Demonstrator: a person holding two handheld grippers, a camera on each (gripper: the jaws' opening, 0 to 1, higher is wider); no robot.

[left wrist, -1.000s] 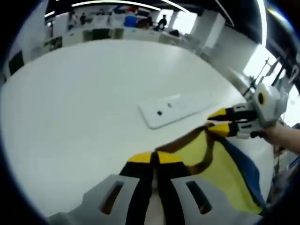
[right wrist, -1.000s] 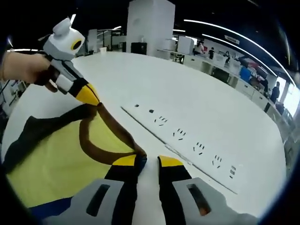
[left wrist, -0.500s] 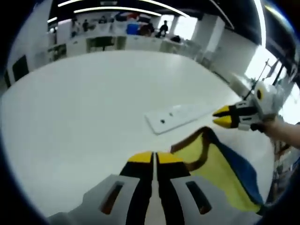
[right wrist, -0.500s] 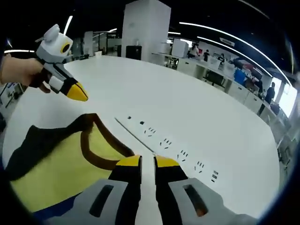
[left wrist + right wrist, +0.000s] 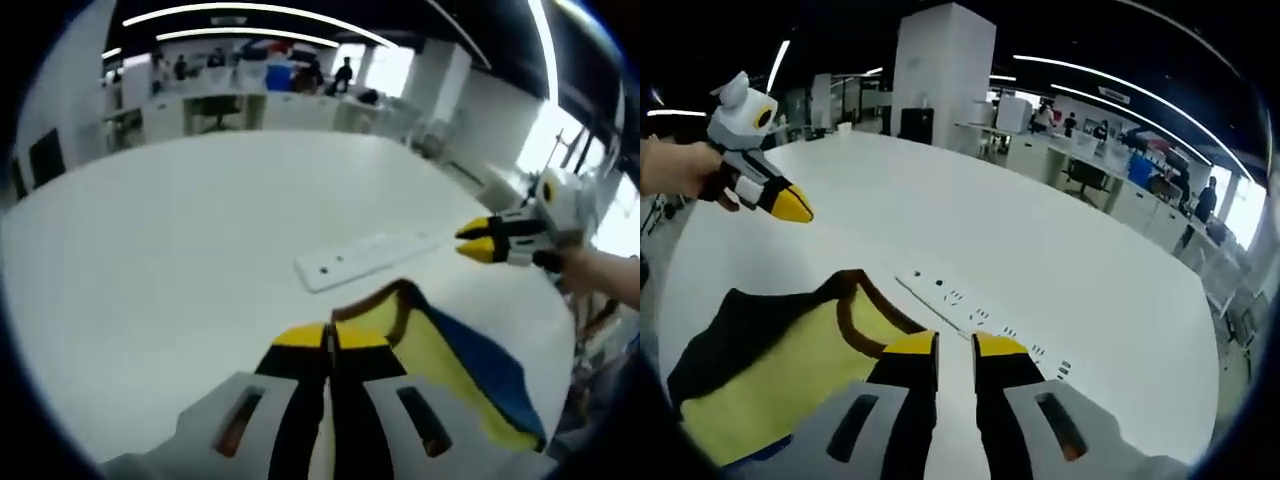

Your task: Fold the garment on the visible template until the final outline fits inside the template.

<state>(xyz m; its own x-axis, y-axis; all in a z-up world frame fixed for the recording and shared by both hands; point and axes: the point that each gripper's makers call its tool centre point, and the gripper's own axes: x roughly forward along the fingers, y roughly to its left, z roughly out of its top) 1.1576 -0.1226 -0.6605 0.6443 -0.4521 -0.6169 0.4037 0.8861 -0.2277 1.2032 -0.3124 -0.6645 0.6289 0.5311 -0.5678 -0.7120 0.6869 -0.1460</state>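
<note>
A yellow garment (image 5: pixel 440 350) with a brown collar and a blue part lies on the white table (image 5: pixel 170 250), just right of my left gripper (image 5: pixel 328 335). That gripper is shut with nothing in it. Beyond the garment lies the white template strip (image 5: pixel 365 255). The right gripper (image 5: pixel 478 241) hovers past the cloth in a person's hand (image 5: pixel 600 275). In the right gripper view the garment (image 5: pixel 780 350) lies left of my right gripper (image 5: pixel 956 345), whose jaws stand almost together with nothing between them. The left gripper (image 5: pixel 790 205) hangs above the table, clear of the cloth. The template's edge with dark marks (image 5: pixel 980 315) runs just ahead.
The round white table (image 5: pixel 1070 250) stretches wide beyond the template. Desks, chairs and people (image 5: pixel 345 70) are far off in the room behind, with a tall white pillar (image 5: pixel 940 70) in the right gripper view.
Both grippers have let go of the garment's collar and pulled up and away from it. The garment has dropped flat onto the table.
</note>
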